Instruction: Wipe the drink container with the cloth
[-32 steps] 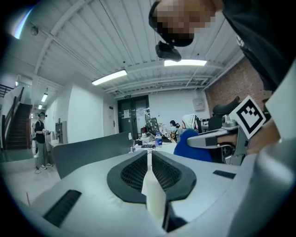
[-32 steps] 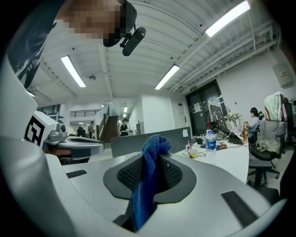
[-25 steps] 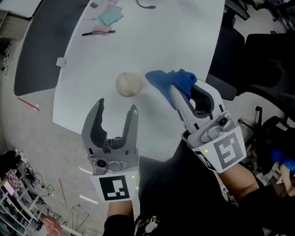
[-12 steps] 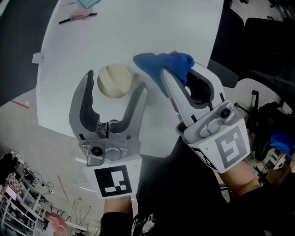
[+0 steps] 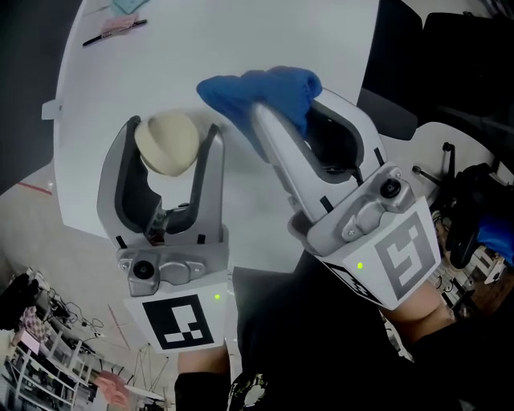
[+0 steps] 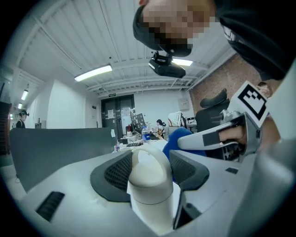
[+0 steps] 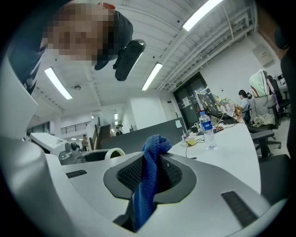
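Observation:
A cream, round-topped drink container point(image 5: 166, 143) stands on the white table point(image 5: 265, 32) between the fingers of my left gripper point(image 5: 171, 128). The jaws have just been closing and the pads now press on its sides. In the left gripper view the container point(image 6: 148, 180) fills the gap between the dark pads of the left gripper point(image 6: 150, 162). To its right, my right gripper point(image 5: 285, 100) is shut on a blue cloth point(image 5: 257, 88), which bunches over the fingertips, close beside the container. In the right gripper view the cloth point(image 7: 150, 185) hangs down between the pads of the right gripper point(image 7: 150, 171).
A pen with a pink item point(image 5: 112, 30) and a teal pad point(image 5: 128, 5) lie at the table's far left. The table's near edge runs just under both grippers. Dark office chairs point(image 5: 450, 48) stand to the right. A water bottle point(image 7: 206, 127) stands further along the table.
My left gripper moved forward around the container, opened wide, then closed onto it. The right gripper with the cloth stayed beside it and rolled a little.

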`<state>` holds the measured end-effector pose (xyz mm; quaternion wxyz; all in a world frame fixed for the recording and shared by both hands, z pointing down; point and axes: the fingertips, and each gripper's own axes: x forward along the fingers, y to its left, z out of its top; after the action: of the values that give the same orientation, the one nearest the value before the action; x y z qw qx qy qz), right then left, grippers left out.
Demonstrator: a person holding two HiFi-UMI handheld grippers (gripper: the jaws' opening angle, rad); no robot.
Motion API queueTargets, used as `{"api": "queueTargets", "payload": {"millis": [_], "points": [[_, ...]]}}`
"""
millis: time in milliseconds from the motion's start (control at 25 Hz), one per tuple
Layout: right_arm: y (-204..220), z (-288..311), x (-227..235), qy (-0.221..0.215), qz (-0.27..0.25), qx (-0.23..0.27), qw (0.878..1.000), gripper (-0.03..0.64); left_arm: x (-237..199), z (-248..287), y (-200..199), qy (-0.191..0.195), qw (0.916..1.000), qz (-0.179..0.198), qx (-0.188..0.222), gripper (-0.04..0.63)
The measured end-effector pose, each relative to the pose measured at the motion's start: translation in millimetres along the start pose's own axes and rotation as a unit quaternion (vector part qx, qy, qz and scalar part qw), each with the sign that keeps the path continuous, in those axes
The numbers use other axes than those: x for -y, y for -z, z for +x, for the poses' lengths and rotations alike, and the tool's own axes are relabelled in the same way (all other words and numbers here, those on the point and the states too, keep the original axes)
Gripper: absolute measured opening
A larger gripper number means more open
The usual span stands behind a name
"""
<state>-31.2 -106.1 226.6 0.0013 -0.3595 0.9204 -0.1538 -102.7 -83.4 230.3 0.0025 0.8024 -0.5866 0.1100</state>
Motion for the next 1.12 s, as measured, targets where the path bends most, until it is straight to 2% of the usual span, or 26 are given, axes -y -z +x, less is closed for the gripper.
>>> {"api": "queueTargets", "payload": {"millis": [120, 200, 280, 360, 440, 480, 600, 720, 880, 1000, 1120], "points": [[-8.1, 5.4, -2.8, -0.023, 0.038, 0.022, 0.999, 0.055, 1.3, -0.3, -1.2, 0.028, 0.9996, 0.002, 0.009, 0.250], [-5.1, 13.6, -3.8, -0.044, 0.084, 0.027, 0.995, 0.055, 0.6, 0.0, -0.5, 0.042, 0.9990, 0.001, 0.016, 0.249], [5.2, 24.3, -5.6, -0.069, 0.151, 0.024, 0.986, 0.055, -1.2, -0.1, 0.5, 0.049, 0.9986, 0.000, 0.020, 0.249], [16.9, 33.3, -9.5, -0.096, 0.217, 0.014, 0.971, 0.055, -1.9, -0.4, 0.5, 0.052, 0.9984, -0.002, 0.023, 0.249], [25.2, 38.2, -11.8, -0.114, 0.255, 0.008, 0.960, 0.055, -0.7, -1.0, -1.8, 0.054, 0.9981, -0.004, 0.028, 0.247], [31.1, 40.5, -11.2, -0.115, 0.259, 0.002, 0.959, 0.055, 0.0, -1.0, -2.8, 0.056, 0.9979, -0.003, 0.030, 0.247], [69.4, 49.5, -1.8, -0.089, 0.242, -0.052, 0.965, 0.055, 0.3, -0.7, -1.8, 0.065, 0.9974, -0.002, 0.032, 0.247], [114.4, 53.0, 10.6, -0.060, 0.235, -0.130, 0.961, 0.055, 2.2, -1.1, 0.0, 0.074, 0.9967, 0.003, 0.032, 0.247], [146.1, 50.8, 16.2, -0.041, 0.135, -0.224, 0.964, 0.055, 6.3, -1.6, -1.6, 0.095, 0.9947, 0.013, 0.037, 0.247], [147.9, 51.1, 17.1, -0.041, 0.068, -0.254, 0.964, 0.055, 9.7, -1.8, -2.7, 0.115, 0.9923, 0.026, 0.038, 0.247], [147.6, 53.5, 16.8, -0.042, 0.035, -0.257, 0.965, 0.055, 7.9, 0.2, -2.3, 0.097, 0.9939, 0.046, 0.026, 0.247]]}}
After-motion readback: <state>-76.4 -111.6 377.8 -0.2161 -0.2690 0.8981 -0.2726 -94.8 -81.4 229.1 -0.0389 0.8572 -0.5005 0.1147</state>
